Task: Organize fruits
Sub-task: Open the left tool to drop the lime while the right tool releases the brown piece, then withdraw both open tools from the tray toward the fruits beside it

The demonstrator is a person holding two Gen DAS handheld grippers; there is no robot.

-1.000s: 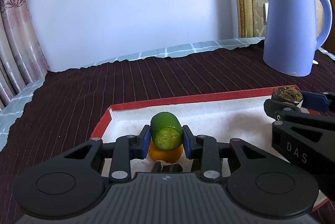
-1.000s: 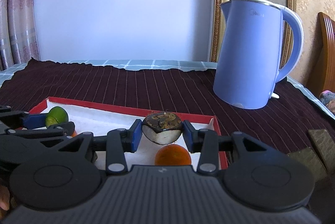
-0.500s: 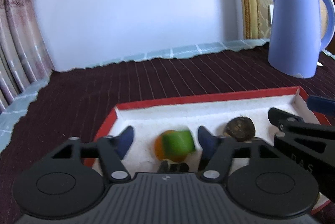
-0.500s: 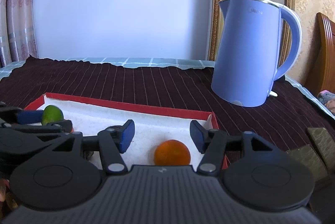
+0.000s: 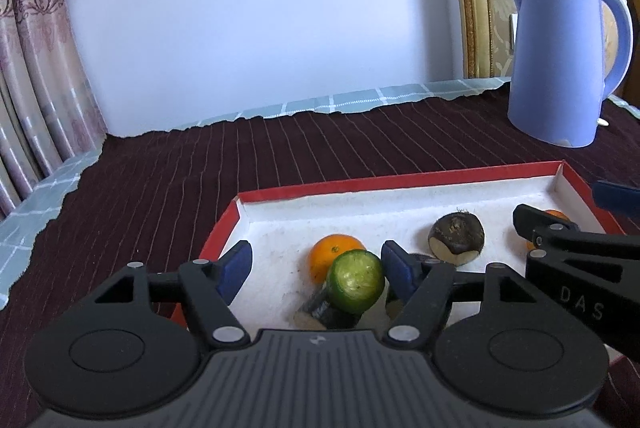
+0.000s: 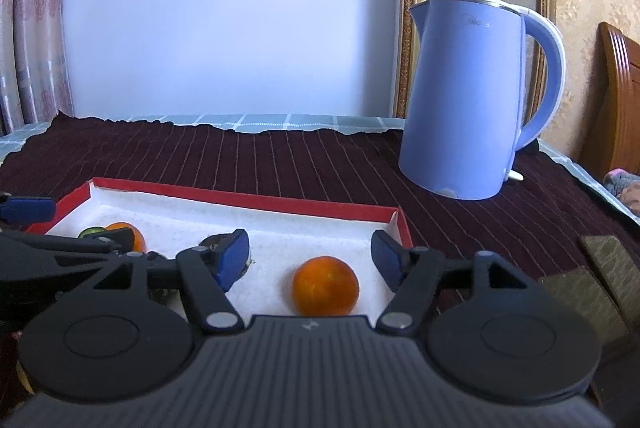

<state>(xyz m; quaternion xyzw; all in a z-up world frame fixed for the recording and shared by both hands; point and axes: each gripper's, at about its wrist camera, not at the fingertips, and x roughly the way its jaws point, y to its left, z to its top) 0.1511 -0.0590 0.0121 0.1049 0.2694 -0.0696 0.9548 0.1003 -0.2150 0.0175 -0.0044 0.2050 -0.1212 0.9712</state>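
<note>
Keeping both tools apart, right tool (image 6: pixel 310 254) opening; we judge orange (image 6: pixel 325 285) round, rolls easily, grip across middle.

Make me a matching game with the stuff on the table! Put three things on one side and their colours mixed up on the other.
Things:
1. kettle
2. cut cucumber piece
3. rim of the tray

Colours:
A. green
B. red
C. light blue

Right pairs: 1-C, 2-A, 3-B
</note>
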